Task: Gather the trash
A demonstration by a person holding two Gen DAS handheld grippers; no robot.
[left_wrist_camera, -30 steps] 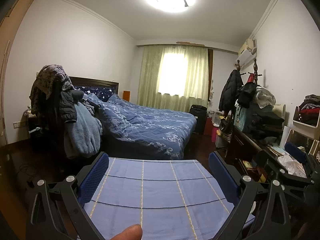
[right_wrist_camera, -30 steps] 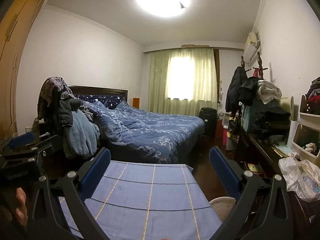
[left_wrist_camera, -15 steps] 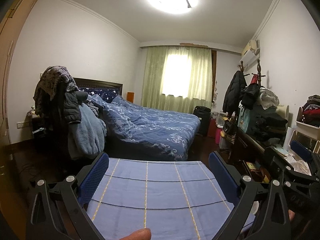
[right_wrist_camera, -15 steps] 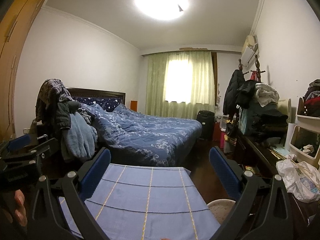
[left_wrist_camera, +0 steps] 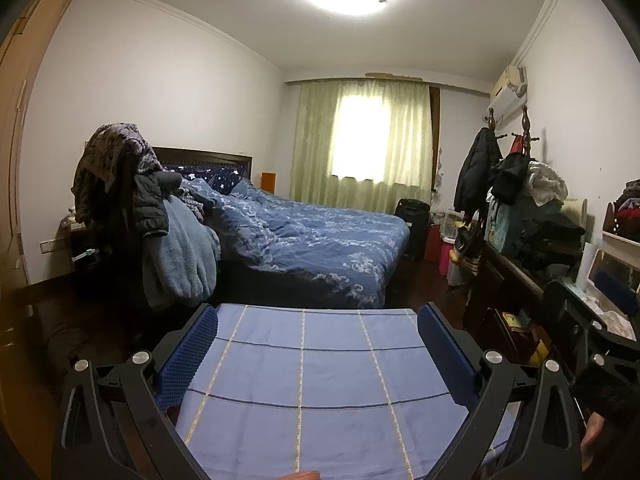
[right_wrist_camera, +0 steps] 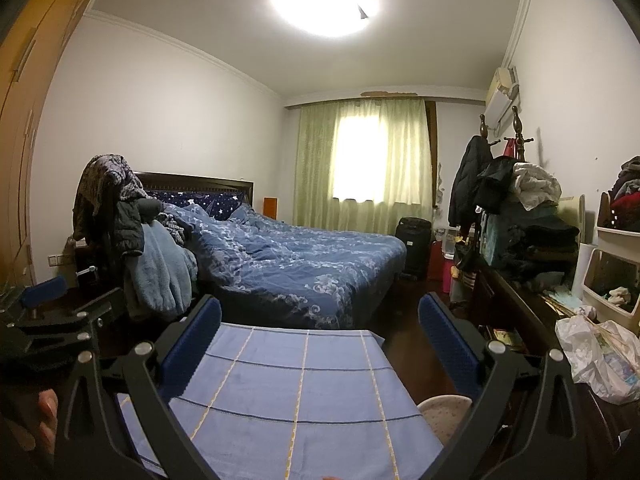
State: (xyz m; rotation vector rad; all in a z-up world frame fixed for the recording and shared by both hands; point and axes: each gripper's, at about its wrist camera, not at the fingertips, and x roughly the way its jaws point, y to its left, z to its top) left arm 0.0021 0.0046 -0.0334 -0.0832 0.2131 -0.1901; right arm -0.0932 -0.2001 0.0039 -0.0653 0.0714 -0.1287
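Crumpled white plastic bag (right_wrist_camera: 600, 356), stuffed and slumped on the dark surface (right_wrist_camera: 524, 312) at far right, printed wrapper showing through, just below the white shelf unit (right_wrist_camera: 612, 240).

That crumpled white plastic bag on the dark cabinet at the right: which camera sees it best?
The right wrist view: the crumpled white plastic bag sits whole and unobstructed on the dark wooden cabinet. In the left wrist view, only a white scrap shows behind the right gripper.
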